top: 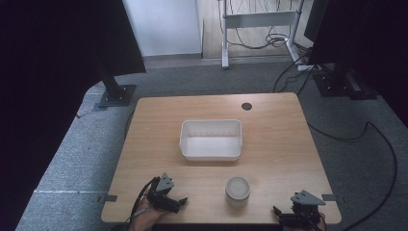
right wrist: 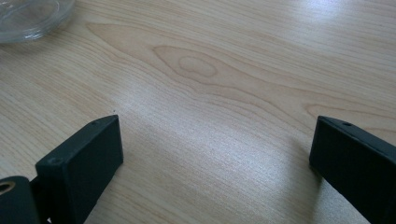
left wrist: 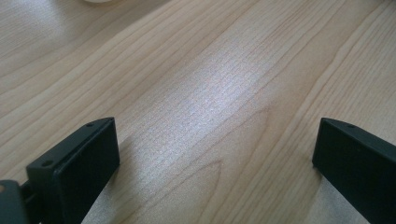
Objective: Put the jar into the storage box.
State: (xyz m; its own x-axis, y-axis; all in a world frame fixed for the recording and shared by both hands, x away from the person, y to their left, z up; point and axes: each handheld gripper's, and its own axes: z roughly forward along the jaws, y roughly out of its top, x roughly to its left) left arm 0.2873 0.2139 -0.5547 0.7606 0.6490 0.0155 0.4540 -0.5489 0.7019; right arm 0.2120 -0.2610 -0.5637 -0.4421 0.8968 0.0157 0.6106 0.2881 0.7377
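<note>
A white rectangular bin stands empty at the middle of the wooden table. A small round clear container sits in front of it, near the front edge; its glassy base shows at the top left of the right gripper view. My left gripper rests low at the front left of the table, open, its jaws wide apart over bare wood. My right gripper rests at the front right corner, also open, with nothing between its jaws.
A dark cable hole marks the table's far edge. Grey carpet surrounds the table, with black stand bases at the left and cables trailing at the right. A white metal frame stands behind.
</note>
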